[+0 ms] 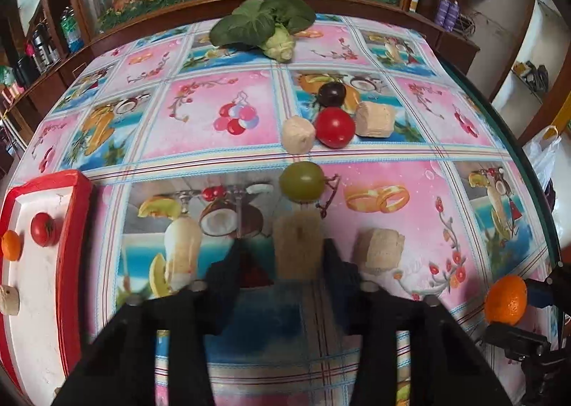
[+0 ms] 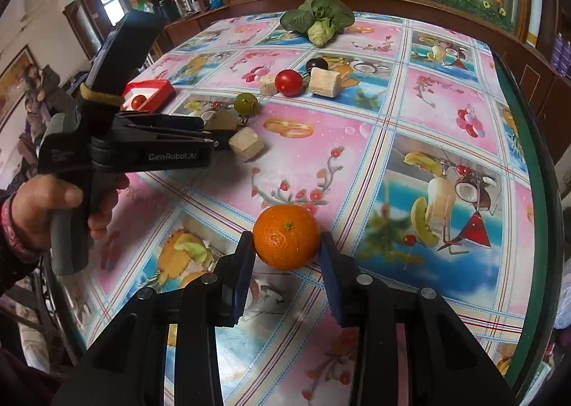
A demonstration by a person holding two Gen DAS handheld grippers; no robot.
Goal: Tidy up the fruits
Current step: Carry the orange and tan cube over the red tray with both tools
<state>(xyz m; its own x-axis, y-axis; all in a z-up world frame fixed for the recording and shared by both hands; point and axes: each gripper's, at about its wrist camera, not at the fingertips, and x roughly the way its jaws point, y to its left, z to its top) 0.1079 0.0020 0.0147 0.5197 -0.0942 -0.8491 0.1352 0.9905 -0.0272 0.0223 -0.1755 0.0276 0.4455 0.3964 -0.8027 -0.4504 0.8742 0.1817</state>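
My left gripper [image 1: 283,254] is shut on a beige chunk [image 1: 296,249], held just above the table; it also shows in the right wrist view [image 2: 223,120]. My right gripper [image 2: 287,245] is shut on an orange [image 2: 287,237], seen at the right edge of the left wrist view [image 1: 506,299]. A green fruit [image 1: 302,180] lies just ahead of the left gripper. Farther on are a red tomato [image 1: 334,127], a dark plum [image 1: 331,94] and two beige chunks [image 1: 298,134] [image 1: 374,118]. Another chunk [image 1: 380,250] lies beside the left gripper. A red-rimmed tray [image 1: 76,206] at left holds a tomato [image 1: 43,228], a small orange [image 1: 10,245] and a chunk [image 1: 10,299].
A leafy green vegetable [image 1: 264,26] lies at the table's far side. The table has a patterned fruit-print cloth [image 2: 410,142] and a green edge at right [image 2: 531,170]. Wooden cabinets stand behind. A person's hand [image 2: 53,206] holds the left gripper's handle.
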